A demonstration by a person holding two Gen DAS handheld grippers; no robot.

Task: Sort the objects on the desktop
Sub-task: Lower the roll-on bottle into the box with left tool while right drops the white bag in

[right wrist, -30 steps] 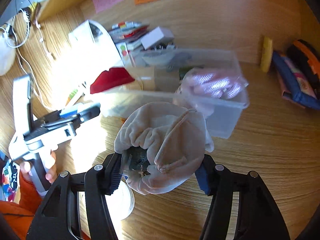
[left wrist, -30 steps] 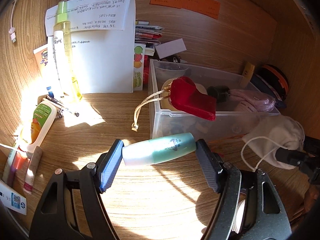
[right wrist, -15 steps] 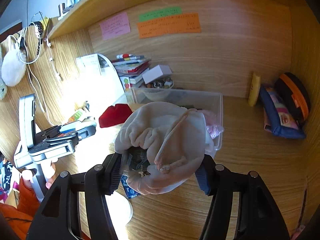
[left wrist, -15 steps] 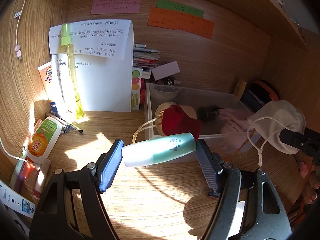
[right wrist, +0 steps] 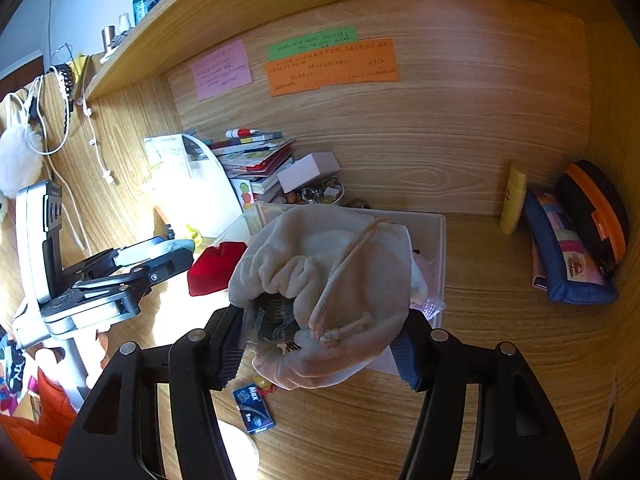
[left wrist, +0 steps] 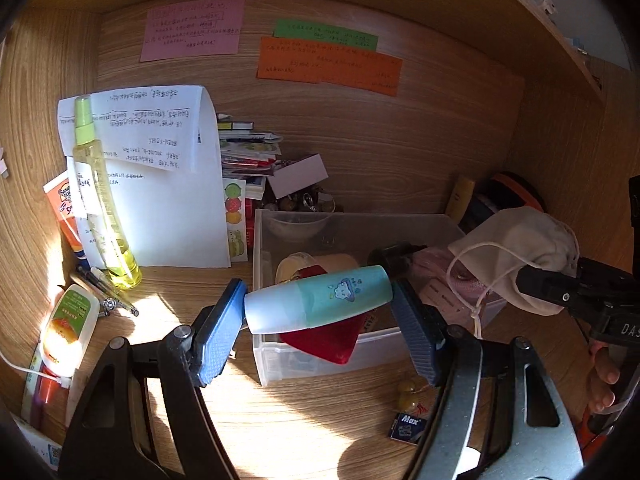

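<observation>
My left gripper (left wrist: 318,316) is shut on a teal and white tube (left wrist: 318,299), held sideways above the front of a clear plastic bin (left wrist: 320,354). A red pouch (left wrist: 324,338) hangs over the bin's front wall. My right gripper (right wrist: 318,350) is shut on a beige drawstring pouch (right wrist: 324,264), held above the bin (right wrist: 438,240); the pouch also shows at the right of the left wrist view (left wrist: 520,248). The left gripper appears at the left of the right wrist view (right wrist: 152,258).
A yellow spray bottle (left wrist: 100,208), white paper (left wrist: 160,184), tubes and pens (left wrist: 108,292) stand left. Books (right wrist: 256,160) and a white box (right wrist: 308,170) sit behind the bin. A small blue box (right wrist: 254,408) lies on the desk. Pencil cases (right wrist: 568,248) lie right.
Both grippers have risen and moved toward the bin. The tube and the drawstring pouch now hang over the bin instead of low in front of it.
</observation>
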